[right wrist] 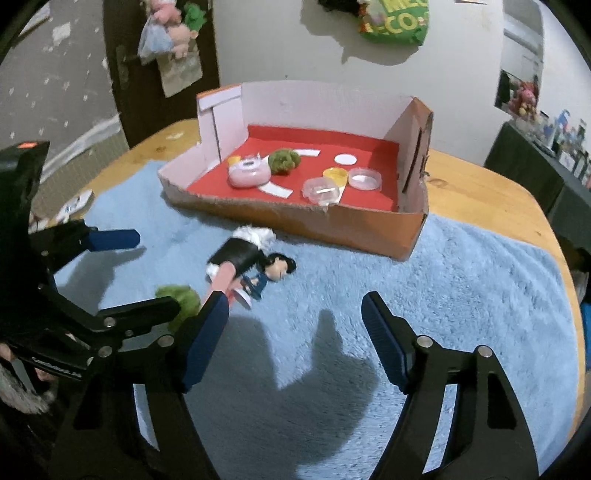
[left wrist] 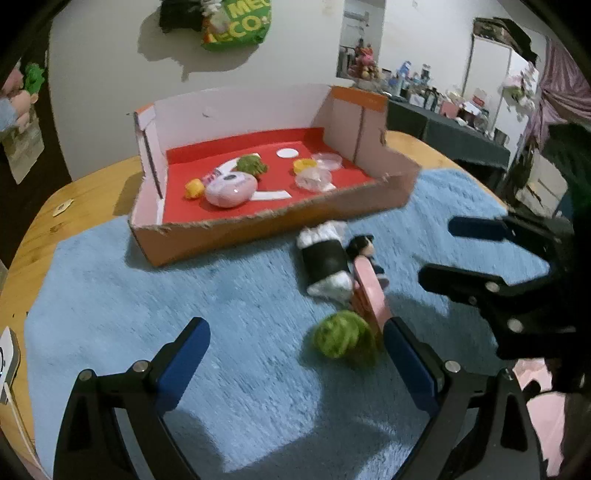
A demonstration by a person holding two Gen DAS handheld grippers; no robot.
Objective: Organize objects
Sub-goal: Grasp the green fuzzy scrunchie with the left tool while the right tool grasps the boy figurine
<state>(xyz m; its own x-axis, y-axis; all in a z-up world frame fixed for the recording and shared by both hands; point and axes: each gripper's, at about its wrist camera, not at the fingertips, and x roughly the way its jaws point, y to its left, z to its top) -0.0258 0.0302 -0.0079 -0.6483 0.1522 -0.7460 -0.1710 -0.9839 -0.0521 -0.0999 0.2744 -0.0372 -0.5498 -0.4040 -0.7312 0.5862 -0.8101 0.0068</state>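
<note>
- Both tools gape, nothing held: left tool (left wrist: 295, 350), right tool (right wrist: 295, 332).
- Green ball (left wrist: 341, 334) lies on blue mat (left wrist: 184, 295), beside doll (right wrist: 273, 271), short of box (left wrist: 258, 225).
- Centre left tool over ball before closing; avoid the doll.

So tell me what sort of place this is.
Most likely a lived-in home room, not a lab: a wooden table under a fluffy blue rug, plush toys hanging by the door, and a cluttered counter at the back.
</note>
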